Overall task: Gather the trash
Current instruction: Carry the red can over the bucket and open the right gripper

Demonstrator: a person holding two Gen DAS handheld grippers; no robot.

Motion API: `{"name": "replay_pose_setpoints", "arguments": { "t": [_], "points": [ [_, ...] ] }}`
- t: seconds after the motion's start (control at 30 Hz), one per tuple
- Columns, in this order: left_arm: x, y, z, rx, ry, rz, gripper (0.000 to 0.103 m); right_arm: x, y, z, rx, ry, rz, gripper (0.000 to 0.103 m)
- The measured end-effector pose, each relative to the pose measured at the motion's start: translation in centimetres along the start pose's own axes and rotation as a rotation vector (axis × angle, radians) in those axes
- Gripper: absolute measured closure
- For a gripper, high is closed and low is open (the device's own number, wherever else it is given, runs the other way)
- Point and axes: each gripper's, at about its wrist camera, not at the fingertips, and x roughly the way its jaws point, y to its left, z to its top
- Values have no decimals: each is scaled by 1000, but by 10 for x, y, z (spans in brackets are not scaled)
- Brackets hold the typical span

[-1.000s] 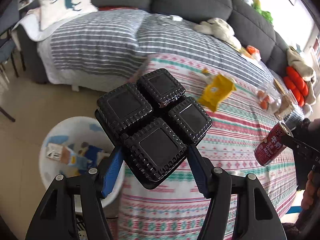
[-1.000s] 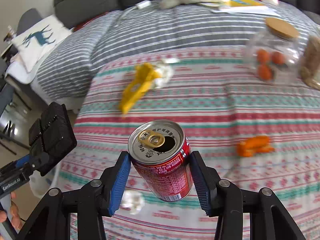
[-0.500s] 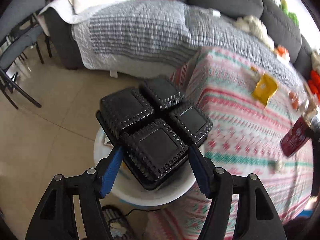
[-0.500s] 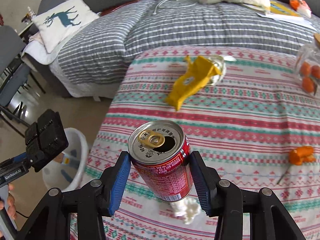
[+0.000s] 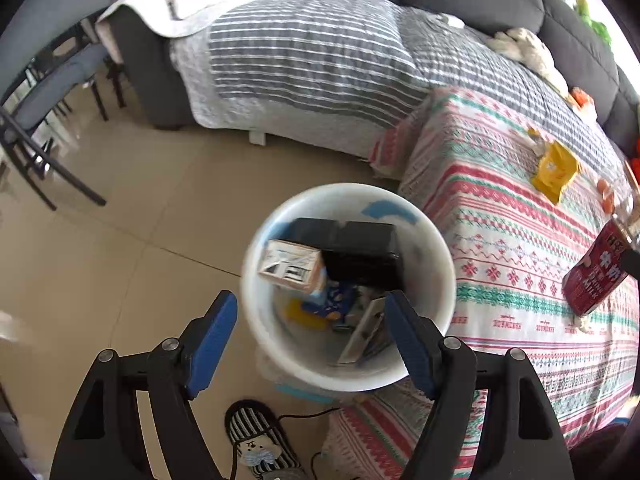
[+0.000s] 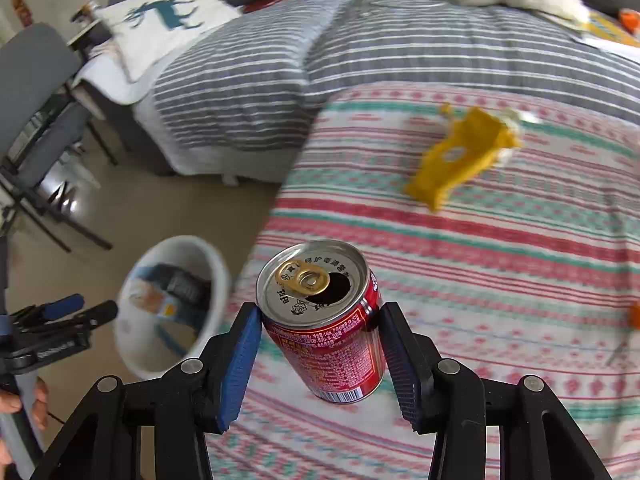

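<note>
My left gripper point(image 5: 310, 330) is open and empty above the white trash bin point(image 5: 424, 372) on the floor. The black plastic tray point(image 5: 360, 252) lies inside the bin with a carton point(image 5: 290, 266) and other wrappers. My right gripper point(image 6: 318, 354) is shut on a red drink can point(image 6: 332, 328) and holds it above the patterned tablecloth point(image 6: 500, 264). The can also shows in the left wrist view point(image 5: 596, 274). The bin shows in the right wrist view point(image 6: 138, 364) at lower left, with the left gripper point(image 6: 80, 308) over it. A yellow wrapper point(image 6: 460, 158) lies on the table.
A striped grey sofa cover point(image 5: 320, 48) is behind the table. A dark chair point(image 5: 36, 120) stands at left. A striped slipper point(image 5: 260, 440) and a cable lie on the floor by the bin. Orange scraps point(image 6: 634, 314) lie at the table's right.
My left gripper moved over the bin, opened and dropped the black tray into it. My right gripper moved left toward the table's edge with the can.
</note>
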Motion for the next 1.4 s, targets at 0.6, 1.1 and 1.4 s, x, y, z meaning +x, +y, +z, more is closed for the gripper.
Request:
{"name": "replay_pose_setpoints", "arguments": {
  "t": [0.6,1.1,1.4],
  "points": [
    [-2,87,-27,-67,37,71,12,89,137,-2,-25,68,180,49],
    [-15,76,-27,-52,9,10,12,71,132,5,-50,7,126,32],
    [-19,43,-23,-5,12,-35,12,29,54,-6,-59,-10,-43,26]
  ]
}}
